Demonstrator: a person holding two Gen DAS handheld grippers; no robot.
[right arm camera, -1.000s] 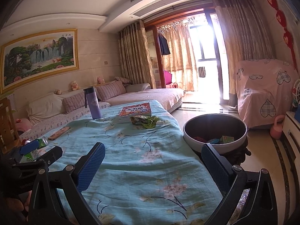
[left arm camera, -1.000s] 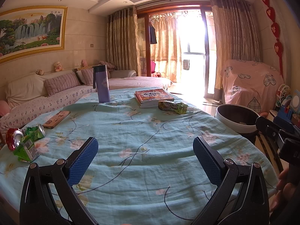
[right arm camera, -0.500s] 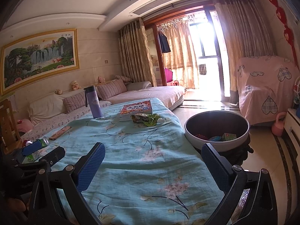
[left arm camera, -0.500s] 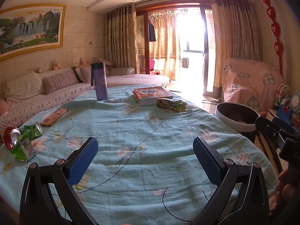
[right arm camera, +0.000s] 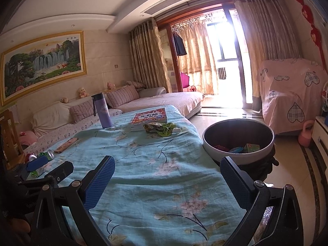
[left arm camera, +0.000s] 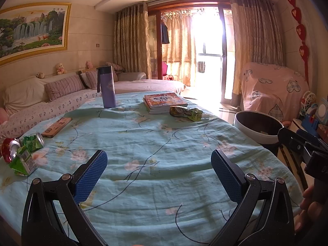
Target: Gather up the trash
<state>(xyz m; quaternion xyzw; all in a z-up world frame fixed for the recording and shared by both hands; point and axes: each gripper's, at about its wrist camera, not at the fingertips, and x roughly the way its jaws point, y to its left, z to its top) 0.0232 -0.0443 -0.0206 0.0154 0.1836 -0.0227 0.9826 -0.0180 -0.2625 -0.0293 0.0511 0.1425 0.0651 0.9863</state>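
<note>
Trash is spread over the worktop [left arm camera: 164, 143], which wears a light blue flowered cloth: I see a crushed red can [left arm camera: 8, 149], a crushed green can [left arm camera: 32, 141] and a green carton [left arm camera: 21, 163] bunched together at the left edge, and a crumpled green-and-yellow wrapper [left arm camera: 185, 112] lying just beside the stack of books [left arm camera: 164, 102] at the far end. A purple bottle [left arm camera: 107, 87] stands upright left of the books, and a flat wooden-looking box [left arm camera: 57, 127] lies between it and the cans. Off the right side of the worktop sits my round bin [right arm camera: 237, 139], with a few cartons and scraps already in it. My left hand-held gripper [left arm camera: 158, 168] hovers over the near cloth with both blue pads spread wide and nothing between them. My right hand-held gripper [right arm camera: 167, 174] is likewise released and empty, above the near right part of the cloth, close to the bin.
</note>
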